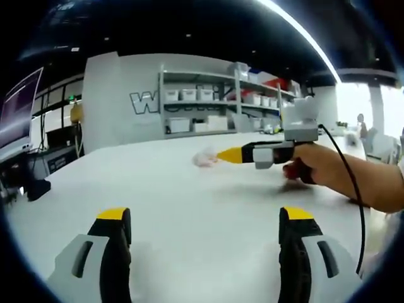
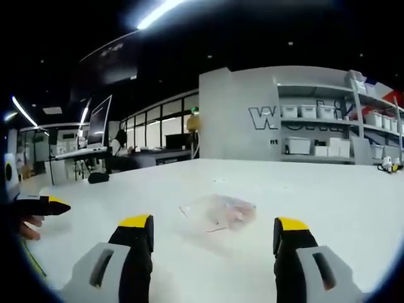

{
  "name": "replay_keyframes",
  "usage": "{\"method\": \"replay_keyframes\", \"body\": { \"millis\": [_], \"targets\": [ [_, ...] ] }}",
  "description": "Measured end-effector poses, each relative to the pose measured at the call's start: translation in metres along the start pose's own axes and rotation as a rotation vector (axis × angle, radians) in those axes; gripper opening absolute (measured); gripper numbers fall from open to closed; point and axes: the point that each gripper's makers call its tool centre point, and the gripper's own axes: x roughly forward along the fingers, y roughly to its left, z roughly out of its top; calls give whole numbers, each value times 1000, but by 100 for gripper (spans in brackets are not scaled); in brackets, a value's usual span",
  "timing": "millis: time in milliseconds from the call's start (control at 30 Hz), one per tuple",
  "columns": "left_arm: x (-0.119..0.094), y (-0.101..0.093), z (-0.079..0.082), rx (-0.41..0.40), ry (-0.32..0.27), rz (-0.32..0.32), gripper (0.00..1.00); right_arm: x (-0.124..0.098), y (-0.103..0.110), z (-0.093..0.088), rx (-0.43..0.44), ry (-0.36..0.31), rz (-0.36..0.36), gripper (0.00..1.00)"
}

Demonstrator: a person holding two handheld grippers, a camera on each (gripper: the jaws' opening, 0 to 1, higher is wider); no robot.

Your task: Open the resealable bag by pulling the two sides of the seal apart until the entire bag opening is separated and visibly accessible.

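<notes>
The resealable bag (image 2: 224,211) is small and clear with something pink inside, and it lies flat on the white table (image 2: 328,202). My right gripper (image 2: 211,224) stands open just short of it, one jaw on each side of the bag's near edge, touching nothing. In the left gripper view the bag (image 1: 203,159) lies far off at mid-table. The right gripper (image 1: 230,154), held by a hand (image 1: 312,165), points its yellow tip at the bag from the right. My left gripper (image 1: 205,218) is open and empty over bare table (image 1: 189,202). Its yellow tip (image 2: 49,205) shows at the far left.
Shelves with white bins (image 1: 202,104) and a lettered wall (image 2: 265,117) stand behind the table. A black object (image 1: 35,188) sits at the table's left edge near monitors (image 1: 19,107). A black cable (image 1: 350,183) trails from the right gripper.
</notes>
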Motion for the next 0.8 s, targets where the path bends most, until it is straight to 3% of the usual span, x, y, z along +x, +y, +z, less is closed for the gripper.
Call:
{"method": "replay_keyframes", "body": {
  "millis": [800],
  "targets": [
    [0,1,0,-1,-1,1,97,-8,2,2,2,-9,-5,78]
  ]
}}
